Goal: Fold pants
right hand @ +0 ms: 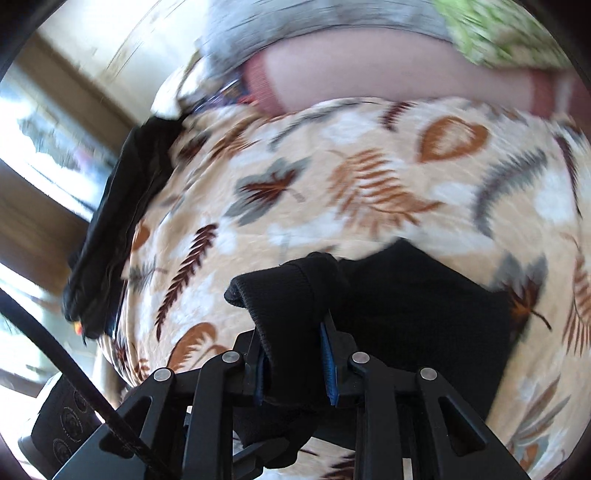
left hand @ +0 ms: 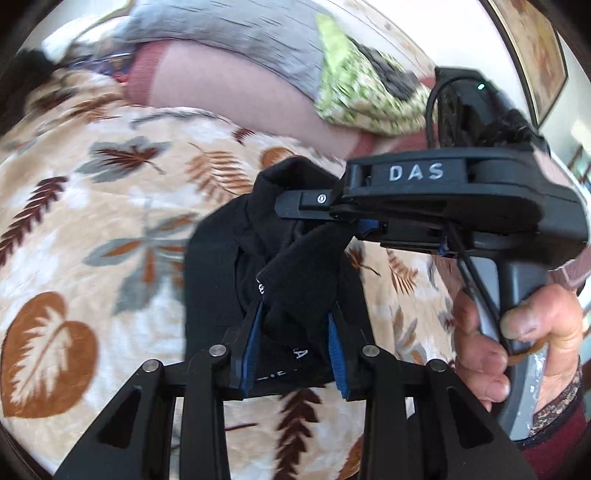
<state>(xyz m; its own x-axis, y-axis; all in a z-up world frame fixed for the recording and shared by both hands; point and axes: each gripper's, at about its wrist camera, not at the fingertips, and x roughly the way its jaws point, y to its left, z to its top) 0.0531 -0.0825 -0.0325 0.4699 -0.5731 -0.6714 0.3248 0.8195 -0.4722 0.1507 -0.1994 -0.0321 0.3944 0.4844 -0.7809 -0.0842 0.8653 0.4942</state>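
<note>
The black pants (left hand: 218,266) lie bunched on a leaf-patterned blanket (left hand: 92,221) on a bed. My left gripper (left hand: 295,325) is shut on a fold of the pants, with white lettering showing between its blue pads. My right gripper (left hand: 325,218) enters the left wrist view from the right, held by a hand, and clamps the same black cloth a little farther away. In the right wrist view my right gripper (right hand: 293,339) is shut on a ribbed hem of the pants (right hand: 406,302), raised above the blanket (right hand: 332,177).
A pink pillow (left hand: 229,88), a grey cloth (left hand: 236,33) and a green patterned cloth (left hand: 354,88) lie at the head of the bed. Another dark garment (right hand: 118,221) lies at the blanket's left edge, beside a window.
</note>
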